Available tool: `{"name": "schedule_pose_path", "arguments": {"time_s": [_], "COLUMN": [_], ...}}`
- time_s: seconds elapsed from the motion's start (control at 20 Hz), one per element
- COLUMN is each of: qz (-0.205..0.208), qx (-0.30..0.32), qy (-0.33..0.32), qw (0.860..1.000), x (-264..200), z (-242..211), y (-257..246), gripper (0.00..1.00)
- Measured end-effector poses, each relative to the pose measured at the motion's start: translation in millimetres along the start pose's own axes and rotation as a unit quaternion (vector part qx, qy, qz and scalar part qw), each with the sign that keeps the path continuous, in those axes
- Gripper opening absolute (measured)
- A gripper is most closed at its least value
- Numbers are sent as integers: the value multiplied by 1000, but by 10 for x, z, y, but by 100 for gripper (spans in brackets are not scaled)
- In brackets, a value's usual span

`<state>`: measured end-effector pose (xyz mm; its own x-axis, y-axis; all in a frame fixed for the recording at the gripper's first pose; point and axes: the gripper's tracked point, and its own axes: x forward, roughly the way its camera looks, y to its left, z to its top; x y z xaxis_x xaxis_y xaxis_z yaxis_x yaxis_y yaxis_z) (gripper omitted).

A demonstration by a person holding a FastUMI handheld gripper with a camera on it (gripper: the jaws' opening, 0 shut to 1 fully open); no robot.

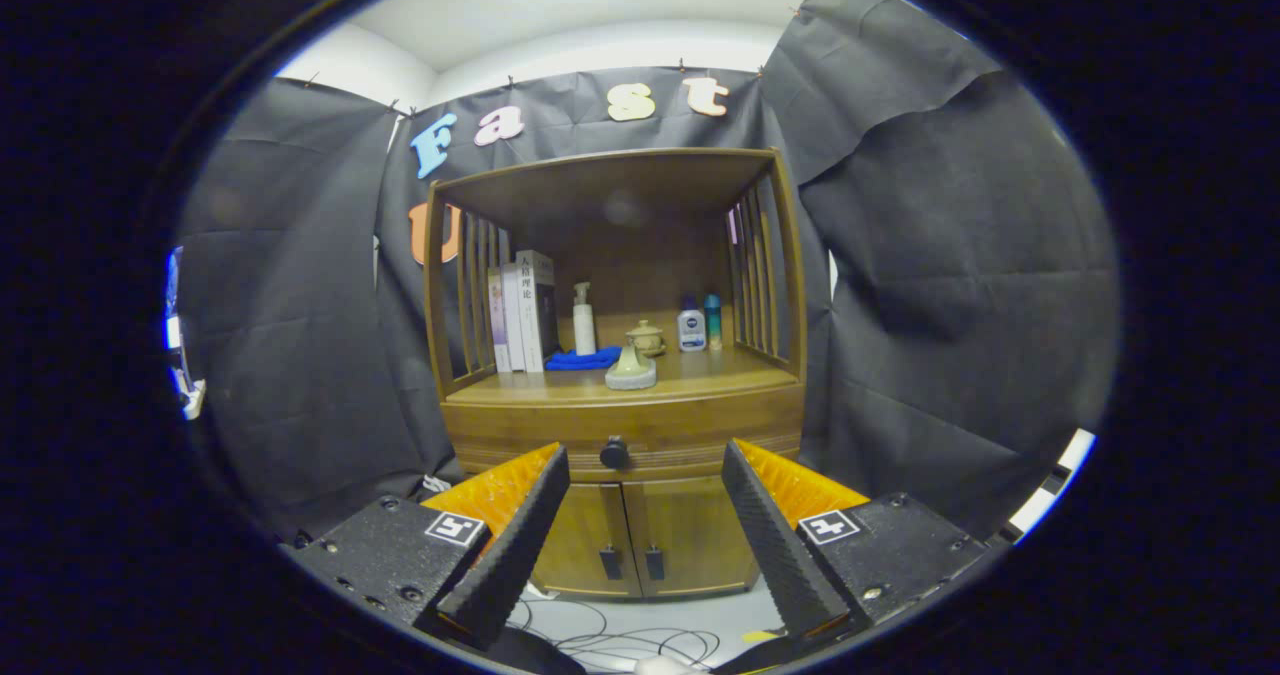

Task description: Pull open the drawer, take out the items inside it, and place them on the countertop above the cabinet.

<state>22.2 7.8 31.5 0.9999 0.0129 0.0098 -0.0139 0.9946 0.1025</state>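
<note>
1. While the gripper (645, 475) is hanging well back from the wooden cabinet (620, 425), its two ridged black fingers (520, 535) are standing spread wide, pinching nothing.
2. At 12 o'clock between the fingertips, the drawer (700, 425) is sitting closed, its one round dark knob (614, 452) facing the camera; its contents are staying hidden.
3. Above it, the countertop (700, 380) is carrying three upright books (520, 310) at 11 o'clock, one white pump bottle (583, 320), a folded blue cloth (585, 359), a pale bell-shaped object (631, 370), a small lidded pot (646, 338), and two small bottles (697, 325) at 1 o'clock.
4. Below the drawer, two wooden doors (640, 540) are showing one dark handle each.
5. Thin cables (620, 640) are looping on the floor at 6 o'clock.
</note>
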Motion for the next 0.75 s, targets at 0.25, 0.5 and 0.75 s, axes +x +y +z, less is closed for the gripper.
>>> {"name": "schedule_pose_path", "arguments": {"time_s": [0.25,0.5,0.75], "qz": [-22,-18,-9], "qx": [7,0,-12], "qy": [-3,-2,-4], "qw": [1000,1000,1000], "x": [-332,-331,-336], "z": [-160,-195,-203], "y": [-191,-209,-136], "gripper": [99,99,99]}}
